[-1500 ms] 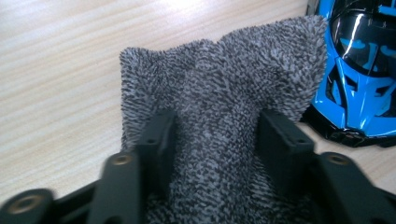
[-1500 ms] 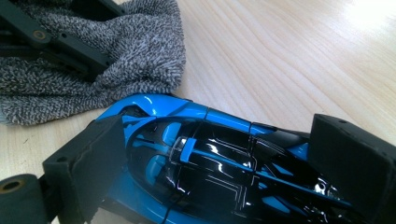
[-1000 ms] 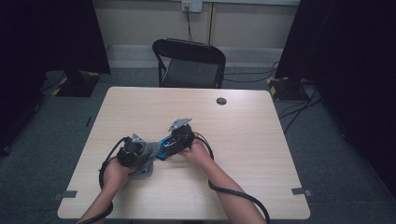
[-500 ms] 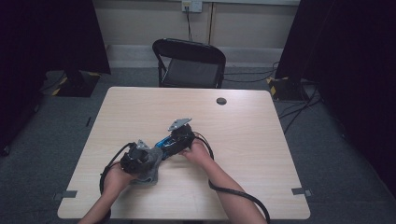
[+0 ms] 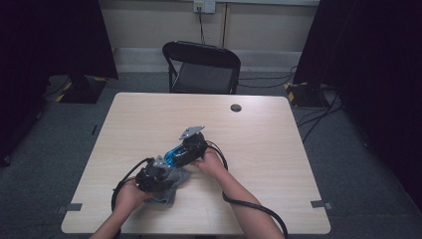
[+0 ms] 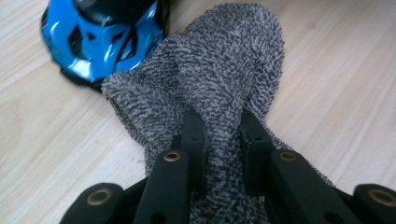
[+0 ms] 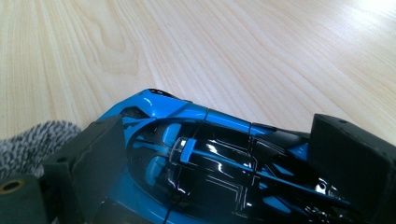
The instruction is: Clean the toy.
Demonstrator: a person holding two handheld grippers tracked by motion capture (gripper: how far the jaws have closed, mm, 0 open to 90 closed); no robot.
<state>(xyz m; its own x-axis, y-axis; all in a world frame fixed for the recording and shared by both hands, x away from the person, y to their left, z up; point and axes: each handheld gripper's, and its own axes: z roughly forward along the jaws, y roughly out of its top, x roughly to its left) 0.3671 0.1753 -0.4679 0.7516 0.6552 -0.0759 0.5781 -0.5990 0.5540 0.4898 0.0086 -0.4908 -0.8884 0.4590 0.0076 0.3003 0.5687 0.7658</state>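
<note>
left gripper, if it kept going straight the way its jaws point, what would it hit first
The left gripper is shut on the grey sock. Straight ahead lies the rest of that sock, then bare table; the blue toy car sits off to one side, probably just missed.

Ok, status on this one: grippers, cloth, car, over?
Left gripper shut on grey cloth. Right gripper shut on blue toy car. Nothing in the way.

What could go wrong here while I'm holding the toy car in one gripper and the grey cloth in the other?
The left gripper pinches just a small fold of the grey cloth, so the fabric might slip free under a hard pull. The right gripper clamps the blue toy car by its glossy sides, so rubbing could twist the car loose. The loose cable lying on the table near the front edge could snag a forearm.
</note>
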